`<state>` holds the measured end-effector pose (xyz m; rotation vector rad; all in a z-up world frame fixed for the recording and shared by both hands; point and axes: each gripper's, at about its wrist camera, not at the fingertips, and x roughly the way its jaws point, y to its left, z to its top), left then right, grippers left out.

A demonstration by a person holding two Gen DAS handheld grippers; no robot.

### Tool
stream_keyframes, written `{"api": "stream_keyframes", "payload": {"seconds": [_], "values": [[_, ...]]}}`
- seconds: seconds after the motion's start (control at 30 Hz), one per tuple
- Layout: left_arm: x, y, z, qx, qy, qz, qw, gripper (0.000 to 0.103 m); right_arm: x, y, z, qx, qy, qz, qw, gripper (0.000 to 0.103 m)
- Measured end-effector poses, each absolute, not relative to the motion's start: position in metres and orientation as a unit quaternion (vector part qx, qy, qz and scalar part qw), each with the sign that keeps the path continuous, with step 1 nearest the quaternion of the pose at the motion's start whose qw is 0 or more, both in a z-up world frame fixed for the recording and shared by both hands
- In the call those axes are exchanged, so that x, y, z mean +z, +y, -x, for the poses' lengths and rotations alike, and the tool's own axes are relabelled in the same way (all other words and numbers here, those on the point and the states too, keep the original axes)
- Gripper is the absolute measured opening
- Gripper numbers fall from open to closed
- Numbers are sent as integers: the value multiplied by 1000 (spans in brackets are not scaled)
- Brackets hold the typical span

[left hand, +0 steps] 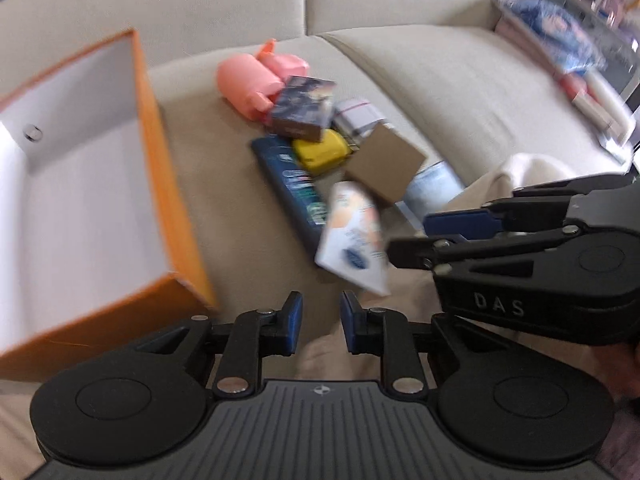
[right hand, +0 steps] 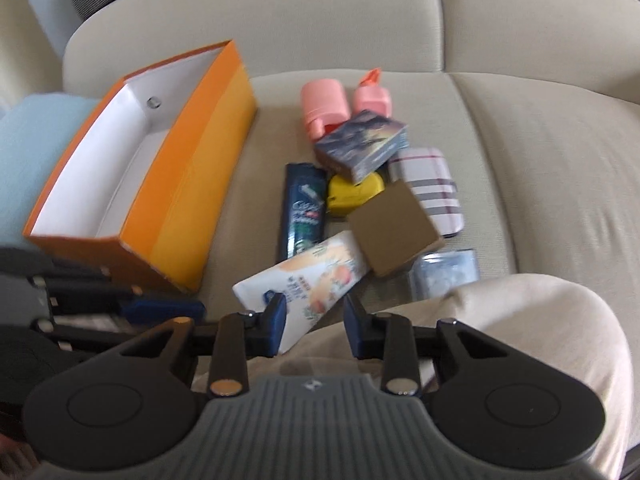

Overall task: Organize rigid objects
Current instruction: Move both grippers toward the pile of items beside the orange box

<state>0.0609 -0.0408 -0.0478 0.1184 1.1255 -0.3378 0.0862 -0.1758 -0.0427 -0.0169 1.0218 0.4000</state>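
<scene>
Rigid objects lie in a loose heap on the beige sofa seat [right hand: 520, 184], just right of an open orange box [right hand: 192, 184] with a white, empty-looking interior. At the far end of the heap sit two pink plastic containers [right hand: 324, 108]; a dark printed carton [right hand: 362, 146] leans across them and over a yellow case [right hand: 352, 196]. A dark blue shampoo bottle [right hand: 302, 208] lies lengthwise beside the yellow case, and a striped tin [right hand: 430, 192] rests on the other side. A plain brown cardboard box [right hand: 394, 228] sits tilted on top of the pile, partly over a pale blue pack [right hand: 446, 274]. Nearest the cameras, a white tube with orange print [right hand: 308, 280] lies slantwise.

The right gripper [right hand: 315, 324] hovers low over the tube's flat end; its fingers stand narrowly apart, with the tube's corner showing between them, and the pads do not visibly press on it. The left gripper [left hand: 320, 324] points down at bare cushion near the box's corner, its fingers also slightly apart and holding nothing. A light trouser leg [right hand: 540, 340] fills the lower right.
</scene>
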Motion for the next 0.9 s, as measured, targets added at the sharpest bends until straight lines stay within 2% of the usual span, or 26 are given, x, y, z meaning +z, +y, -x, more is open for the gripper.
{"api": "stream_keyframes", "payload": {"seconds": [0.07, 0.13, 0.3, 0.4, 0.47, 0.53, 0.6, 0.8, 0.9], "values": [[-45, -36, -60, -151, 530, -58, 832, 21, -47, -167, -85, 205, 490, 20, 847, 34], [-48, -32, -58, -141, 533, -60, 832, 21, -52, -157, -84, 210, 490, 40, 845, 34], [-51, -20, -50, -125, 539, -56, 831, 21, -63, -148, -88, 223, 502, 61, 833, 49], [-50, -11, -48, -112, 535, -43, 836, 21, -65, -142, -85, 230, 500, 81, 831, 54], [-45, -9, -48, -107, 522, -34, 845, 21, -72, -134, -84, 231, 500, 107, 828, 53], [-39, -9, -48, -115, 511, -24, 852, 21, -77, -129, -84, 224, 500, 124, 828, 48], [-35, -11, -51, -125, 504, -14, 854, 21, -76, -131, -85, 213, 494, 127, 833, 31], [-28, -27, -70, -138, 491, -12, 860, 21, -53, -147, -86, 187, 447, 121, 867, 16], [-32, -33, -84, -141, 497, -2, 856, 21, -47, -155, -96, 173, 427, 124, 879, 15]]}}
